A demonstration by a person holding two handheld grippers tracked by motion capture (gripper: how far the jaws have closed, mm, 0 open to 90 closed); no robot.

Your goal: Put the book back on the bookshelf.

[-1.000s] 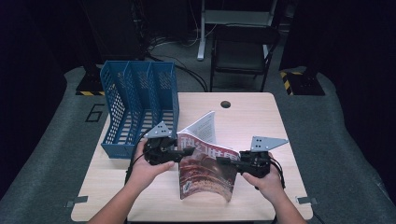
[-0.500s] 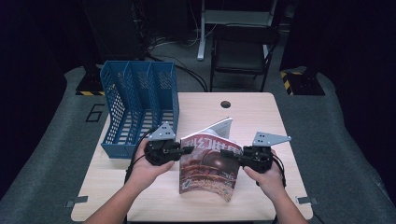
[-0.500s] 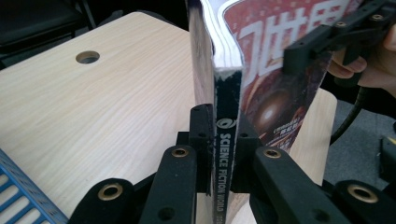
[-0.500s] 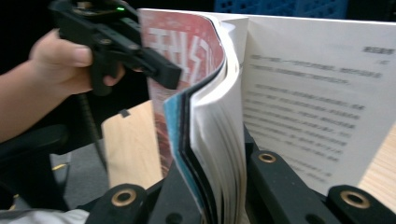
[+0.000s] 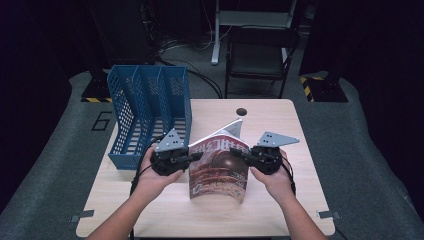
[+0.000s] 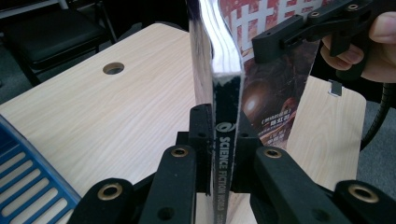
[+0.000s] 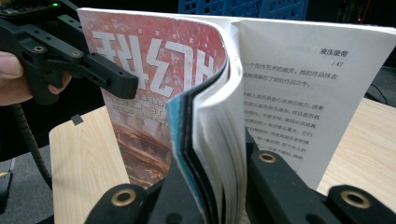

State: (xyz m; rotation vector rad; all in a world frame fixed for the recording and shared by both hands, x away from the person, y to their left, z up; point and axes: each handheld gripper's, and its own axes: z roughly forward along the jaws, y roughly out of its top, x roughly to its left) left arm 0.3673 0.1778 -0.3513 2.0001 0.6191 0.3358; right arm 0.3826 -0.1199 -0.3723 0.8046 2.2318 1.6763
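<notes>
A glossy paperback magazine (image 5: 220, 167) is standing on edge on the pale wood-grain table (image 5: 280, 125), just right of the blue slotted plastic file rack (image 5: 150, 112). The left gripper (image 5: 195, 157) is pinching its thin printed spine, its black jaws having just been closing on it. The right gripper (image 5: 243, 154) is clamping the curved wad of page edges, while some matte white pages are fanning out behind the red cover.
</notes>
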